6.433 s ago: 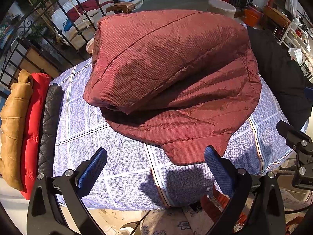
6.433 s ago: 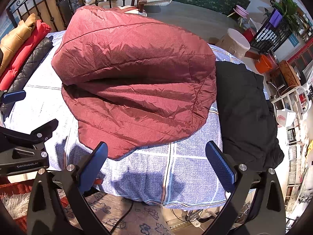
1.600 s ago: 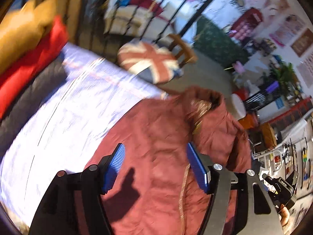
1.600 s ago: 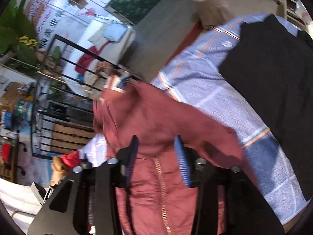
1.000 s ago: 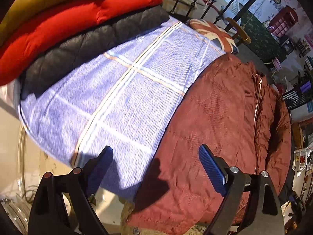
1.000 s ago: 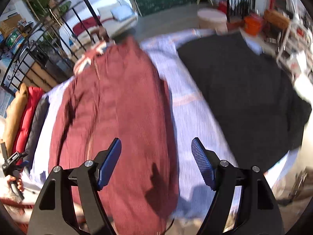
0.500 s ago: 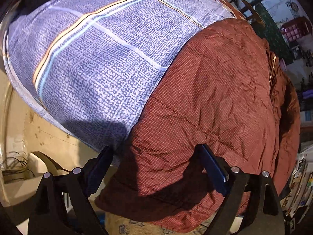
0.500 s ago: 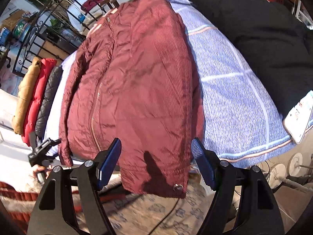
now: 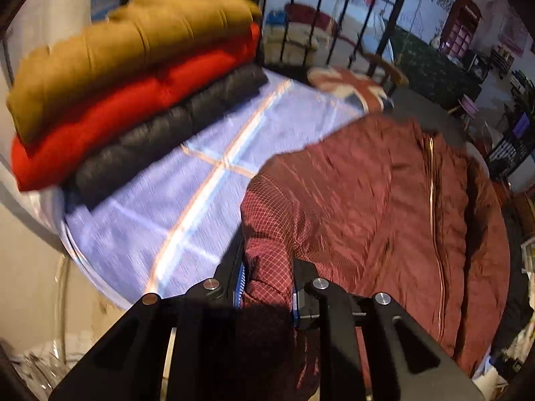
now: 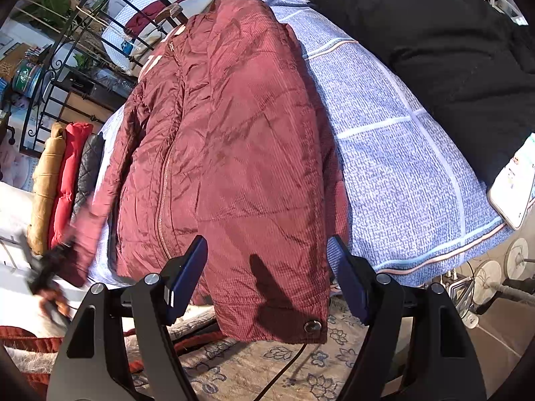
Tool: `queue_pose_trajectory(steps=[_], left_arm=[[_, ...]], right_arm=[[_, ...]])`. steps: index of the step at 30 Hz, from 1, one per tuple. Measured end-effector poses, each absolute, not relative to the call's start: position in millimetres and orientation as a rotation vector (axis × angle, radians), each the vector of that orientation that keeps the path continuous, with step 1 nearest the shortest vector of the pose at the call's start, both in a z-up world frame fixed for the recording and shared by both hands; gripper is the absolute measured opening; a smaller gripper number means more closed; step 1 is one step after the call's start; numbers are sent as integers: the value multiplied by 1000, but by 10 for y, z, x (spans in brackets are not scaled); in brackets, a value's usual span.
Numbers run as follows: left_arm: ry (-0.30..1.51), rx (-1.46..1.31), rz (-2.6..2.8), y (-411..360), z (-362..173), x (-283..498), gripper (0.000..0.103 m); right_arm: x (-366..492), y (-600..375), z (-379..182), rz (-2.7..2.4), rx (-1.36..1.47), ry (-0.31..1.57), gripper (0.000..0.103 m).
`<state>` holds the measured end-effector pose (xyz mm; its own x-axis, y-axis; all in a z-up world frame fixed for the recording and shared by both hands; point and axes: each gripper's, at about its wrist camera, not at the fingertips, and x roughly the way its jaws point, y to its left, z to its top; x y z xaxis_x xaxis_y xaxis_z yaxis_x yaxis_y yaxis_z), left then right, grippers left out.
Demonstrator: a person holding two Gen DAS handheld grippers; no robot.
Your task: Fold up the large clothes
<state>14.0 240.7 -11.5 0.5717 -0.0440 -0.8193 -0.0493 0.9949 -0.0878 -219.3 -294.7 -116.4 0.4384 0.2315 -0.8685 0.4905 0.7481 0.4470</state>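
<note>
Left wrist view, upper left of frame: three folded puffer jackets stacked side by side, mustard-yellow quilted jacket (image 9: pixel 133 50), bright red quilted jacket (image 9: pixel 133 107), dark grey quilted jacket (image 9: pixel 167 130), lying along the far edge of the blue-lilac checked bedsheet (image 9: pixel 160 207). View is motion-blurred. Centre to right: maroon quilted zip-up jacket (image 9: pixel 384 207) spread front-up on the sheet, gold zipper running down the right half. Bottom centre: left gripper (image 9: pixel 267 284), jaws narrow, clamped on a bunched piece of the maroon jacket, apparently the sleeve end. Upper centre: Union Jack cushion (image 9: pixel 351 87) behind the sheet, black iron railing (image 9: pixel 301 16) above it.

Right wrist view, left edge: same three folded jackets, small, and the left gripper (image 10: pixel 46 274) blurred at lower left, holding the sleeve end out to the side. Centre: maroon jacket (image 10: pixel 234 133) lies lengthwise, collar at top, hem hanging over the near bed edge with a metal snap at the lower corner. Bottom centre: right gripper (image 10: pixel 267 274), jaws wide apart, holding nothing, straddling the hem from in front. Right: checked sheet (image 10: pixel 394 167), then a black garment (image 10: pixel 451 50) at upper right, and a white phone-like slab (image 10: pixel 515 180) at the right edge. Below: floral patterned rug (image 10: pixel 284 364).
</note>
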Motion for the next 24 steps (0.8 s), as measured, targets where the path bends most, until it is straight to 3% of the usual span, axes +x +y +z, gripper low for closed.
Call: queue_pose_trajectory(steps=[6,9,10,11,12,16,21,23,24], left_arm=[[751,-37,107,2838,723,1247,19],[760,4,138,2846,740,1738,28],[760,-15,158,2866,706,1904,38],[759,-38,177,2881,673,1980,61],[763,-61,196,2905,632,2055,73],[746,-188,229,2922,494,2074,93],[853,-214,89,2595,150,1883,94],[930,-205,7,2368,-68,1819,94],[961,-198,-25,2267,-162,1780,94]], right_arm=[[-1979,-2888,-1232,-196,727,1159,74],[-1871,-2881,-1232,-218,721,1167,74],[-1838,-2884,-1228,-226,719,1170,74],[-1812,-2886,-1233,-239,711,1175,74],[-1792,-2893,-1236,-251,702,1179,74],[-1769,-2945,-1280,-323,706,1199,74],[-1744,-2941,-1427,-371,734,1233,72],[-1697,-2871,-1453,-369,718,1243,63],[-1665,-2845,-1464,-373,695,1252,49]])
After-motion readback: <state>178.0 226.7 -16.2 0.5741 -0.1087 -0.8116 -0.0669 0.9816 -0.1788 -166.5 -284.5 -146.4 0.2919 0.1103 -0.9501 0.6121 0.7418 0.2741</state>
